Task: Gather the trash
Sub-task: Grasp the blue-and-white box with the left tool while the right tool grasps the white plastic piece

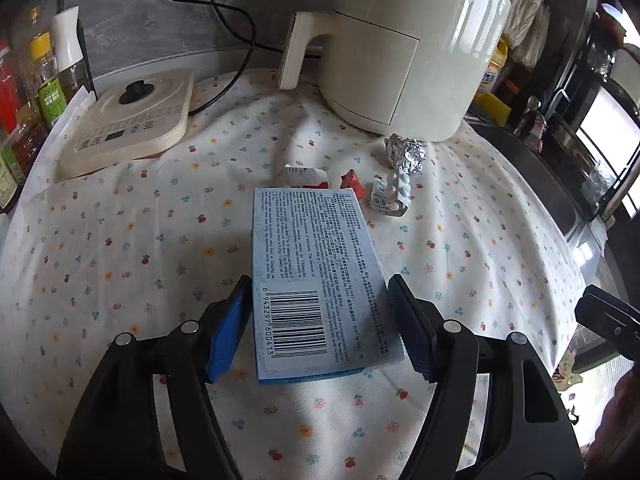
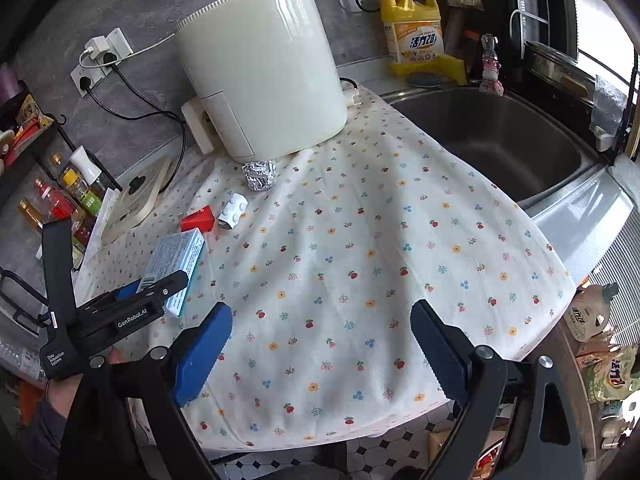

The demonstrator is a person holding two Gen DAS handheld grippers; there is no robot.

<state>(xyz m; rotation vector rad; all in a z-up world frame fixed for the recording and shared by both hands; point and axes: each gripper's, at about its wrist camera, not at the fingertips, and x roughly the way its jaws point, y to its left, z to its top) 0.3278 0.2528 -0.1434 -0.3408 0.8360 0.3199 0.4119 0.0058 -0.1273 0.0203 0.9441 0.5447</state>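
Observation:
A light blue medicine box (image 1: 316, 280) lies flat on the flowered cloth (image 1: 120, 264). My left gripper (image 1: 320, 280) straddles its near half, and both blue pads (image 1: 230, 328) lie against its long sides. In the right wrist view the same box (image 2: 176, 258) sits inside the left gripper (image 2: 160, 284) at the far left. Beyond the box lie a torn white-and-red wrapper (image 1: 306, 176), a red wrapper (image 1: 353, 186), a white studded piece (image 1: 394, 196) and a crumpled foil ball (image 1: 405, 155). My right gripper (image 2: 320, 308) hangs open over bare cloth, with nothing between its fingers.
A cream air fryer (image 2: 260, 68) stands at the back, with the foil ball (image 2: 260, 175) at its foot. A kettle base (image 1: 132, 120) and bottles (image 1: 44, 80) sit at the left. A steel sink (image 2: 492, 140) lies to the right, a yellow detergent bottle (image 2: 416, 28) behind it. The cloth hangs over the counter's front edge.

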